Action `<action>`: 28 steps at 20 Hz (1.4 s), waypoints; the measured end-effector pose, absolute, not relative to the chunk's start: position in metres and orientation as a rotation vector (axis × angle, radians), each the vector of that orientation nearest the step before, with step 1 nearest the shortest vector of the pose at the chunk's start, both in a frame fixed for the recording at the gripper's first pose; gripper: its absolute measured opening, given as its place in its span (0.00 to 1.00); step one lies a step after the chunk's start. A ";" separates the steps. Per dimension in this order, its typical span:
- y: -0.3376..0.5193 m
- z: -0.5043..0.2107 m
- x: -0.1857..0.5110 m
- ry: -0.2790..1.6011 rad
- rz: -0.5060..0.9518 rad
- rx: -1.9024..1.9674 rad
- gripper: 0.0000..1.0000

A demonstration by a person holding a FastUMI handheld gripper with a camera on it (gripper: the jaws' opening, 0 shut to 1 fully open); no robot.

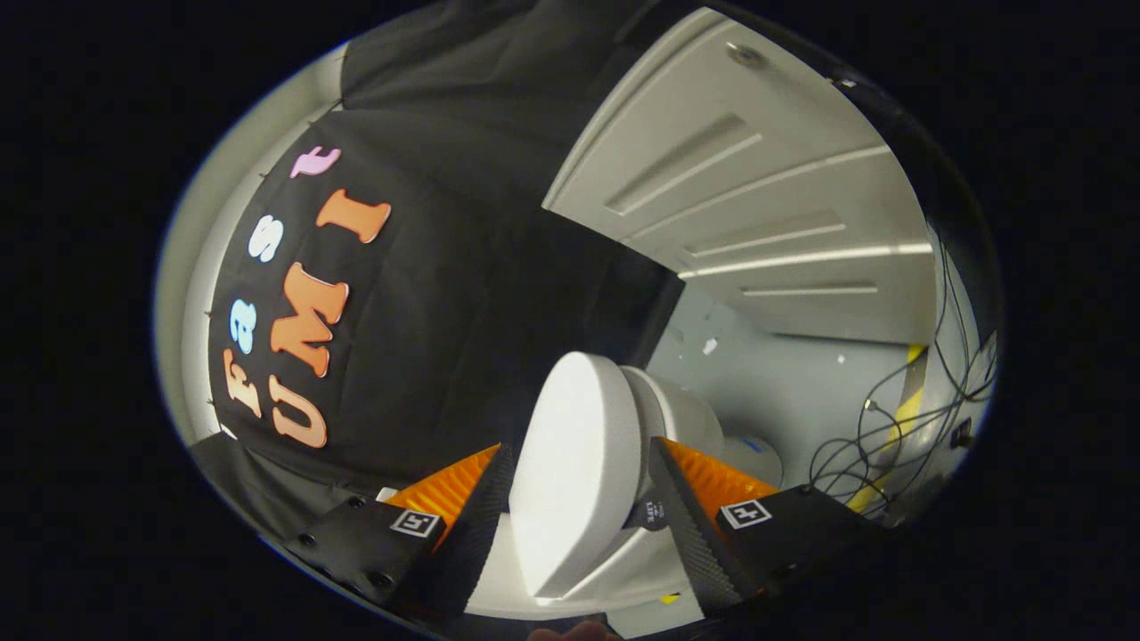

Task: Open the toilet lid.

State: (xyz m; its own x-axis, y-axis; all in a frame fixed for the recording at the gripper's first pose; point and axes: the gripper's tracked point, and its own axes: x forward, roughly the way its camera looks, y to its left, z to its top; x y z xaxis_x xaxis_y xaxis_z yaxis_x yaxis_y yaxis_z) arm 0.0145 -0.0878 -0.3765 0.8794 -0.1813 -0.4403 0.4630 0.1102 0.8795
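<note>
The toilet lid (574, 472) stands raised between the 2 fingers of the gripper (579, 525), above the toilet bowl (686, 418). The jaws sit narrow around the lid's edge; whether both pads press it I cannot tell. Best to follow the hinge arc, keeping the lid centred until it rests back.

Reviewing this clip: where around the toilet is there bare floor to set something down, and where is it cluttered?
Bare grey floor lies beyond the toilet bowl, up to the white door. Toward the yellow strip it is crowded with loose cables. The gripper has the raised toilet lid between its fingers, so no room there.
</note>
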 end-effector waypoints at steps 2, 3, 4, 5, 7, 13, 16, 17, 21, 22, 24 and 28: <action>-0.077 -0.396 0.010 0.266 -0.499 1.433 0.98; -0.069 -0.398 0.014 0.283 -0.481 1.428 0.98; -0.059 -0.403 0.018 0.305 -0.448 1.421 0.97; -0.054 -0.412 0.020 0.328 -0.437 1.431 0.97; -0.046 -0.431 0.028 0.369 -0.432 1.481 0.97; -0.024 -0.459 0.035 0.443 -0.400 1.501 0.93; -0.024 -0.458 0.036 0.429 -0.382 1.501 0.80; -0.024 -0.459 0.037 0.429 -0.380 1.503 0.75; -0.025 -0.462 0.037 0.426 -0.376 1.512 0.66; -0.024 -0.464 0.037 0.433 -0.373 1.507 0.60; -0.026 -0.463 0.039 0.417 -0.359 1.502 0.41; -0.026 -0.465 0.041 0.404 -0.348 1.473 0.19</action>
